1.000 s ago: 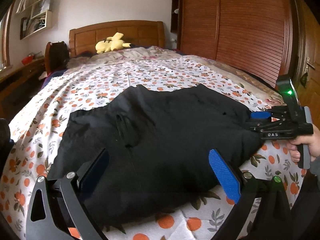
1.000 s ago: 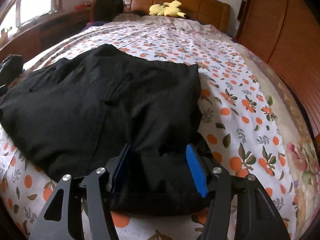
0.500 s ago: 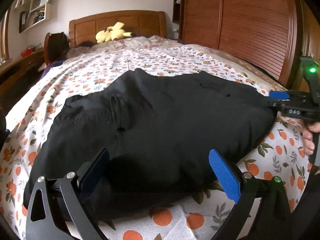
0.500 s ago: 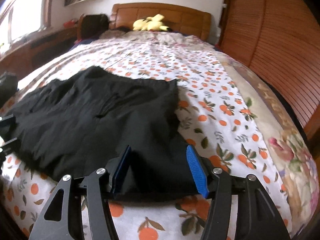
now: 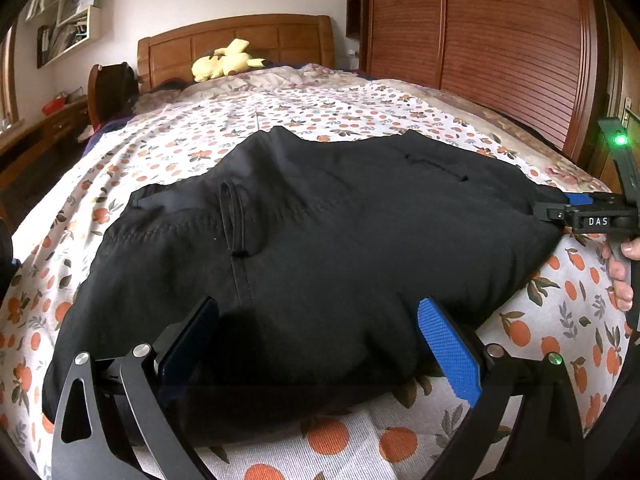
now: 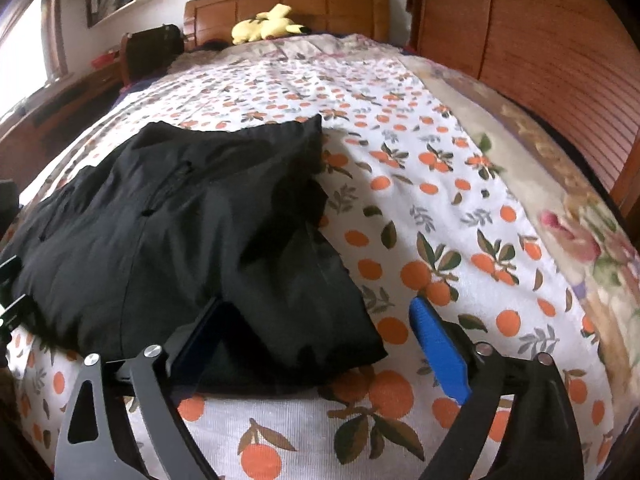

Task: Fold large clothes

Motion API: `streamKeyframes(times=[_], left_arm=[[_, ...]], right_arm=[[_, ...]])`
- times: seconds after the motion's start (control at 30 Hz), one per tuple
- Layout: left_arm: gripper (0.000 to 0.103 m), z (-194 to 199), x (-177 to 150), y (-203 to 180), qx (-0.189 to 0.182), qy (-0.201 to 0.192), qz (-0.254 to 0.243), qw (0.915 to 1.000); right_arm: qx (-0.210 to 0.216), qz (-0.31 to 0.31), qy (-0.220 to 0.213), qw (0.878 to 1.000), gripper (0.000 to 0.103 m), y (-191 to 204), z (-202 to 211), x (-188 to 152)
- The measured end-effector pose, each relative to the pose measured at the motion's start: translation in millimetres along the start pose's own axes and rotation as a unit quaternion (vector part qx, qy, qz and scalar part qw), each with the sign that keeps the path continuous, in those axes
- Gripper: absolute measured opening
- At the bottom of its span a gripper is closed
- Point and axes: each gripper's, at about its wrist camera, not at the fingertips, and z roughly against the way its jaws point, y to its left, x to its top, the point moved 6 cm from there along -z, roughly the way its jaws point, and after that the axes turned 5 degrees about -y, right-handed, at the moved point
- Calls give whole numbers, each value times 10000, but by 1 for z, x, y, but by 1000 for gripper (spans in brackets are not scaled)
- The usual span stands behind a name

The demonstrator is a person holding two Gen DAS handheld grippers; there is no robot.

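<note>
A black garment [image 5: 320, 248], folded into a thick pile, lies on the bed with the orange-print sheet [image 5: 280, 120]. My left gripper [image 5: 320, 336] is open, its jaws wide apart over the garment's near edge. My right gripper [image 6: 320, 340] is open too, at the garment's near right corner [image 6: 312, 320]; the cloth lies between the jaws but is not pinched. The right gripper also shows in the left wrist view [image 5: 576, 210], at the garment's right end. The garment fills the left half of the right wrist view [image 6: 180, 220].
A yellow plush toy [image 5: 224, 64] sits by the wooden headboard [image 5: 240, 40]. A wooden wardrobe [image 5: 500, 40] stands along the right side of the bed. A dark chair [image 5: 112, 92] and a desk [image 5: 36, 132] are at the left.
The right gripper's jaws have opened wider and it has shifted right along the garment's edge. The left gripper has stayed open and moved slightly closer over the garment.
</note>
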Motion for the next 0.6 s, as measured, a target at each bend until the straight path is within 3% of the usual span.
streamKeyframes(times=[0.13,0.2,0.23,0.3,0.37,0.4,0.47,0.6], left_arm=[[100,0,0,0,0,3,1,10000],[100,0,0,0,8,5,-8,10000],[100,0,0,0,0,3,0,10000],[100,0,0,0,-1,5,0,10000],[100,0,0,0,0,4,1,10000],[100,0,0,0,3,6,3,10000],[100,0,0,-1,-2,4,5,10000],[100,0,0,-1,-29,-18,6,10000]], right_arm=[[106,-55,83,9999,85,2,0,-3],[292,-95,112,9995,68,6,1,-4],[351,-104,118,9993,66,9,2,-5],[470,-66,135,9988,45,14,3,-5],[565,-49,127,9983,35,19,4,-4],[600,-16,67,9982,25,21,6,-3],[647,-10,-97,9979,14,22,11,1],[659,-100,-849,9942,8,23,39,20]])
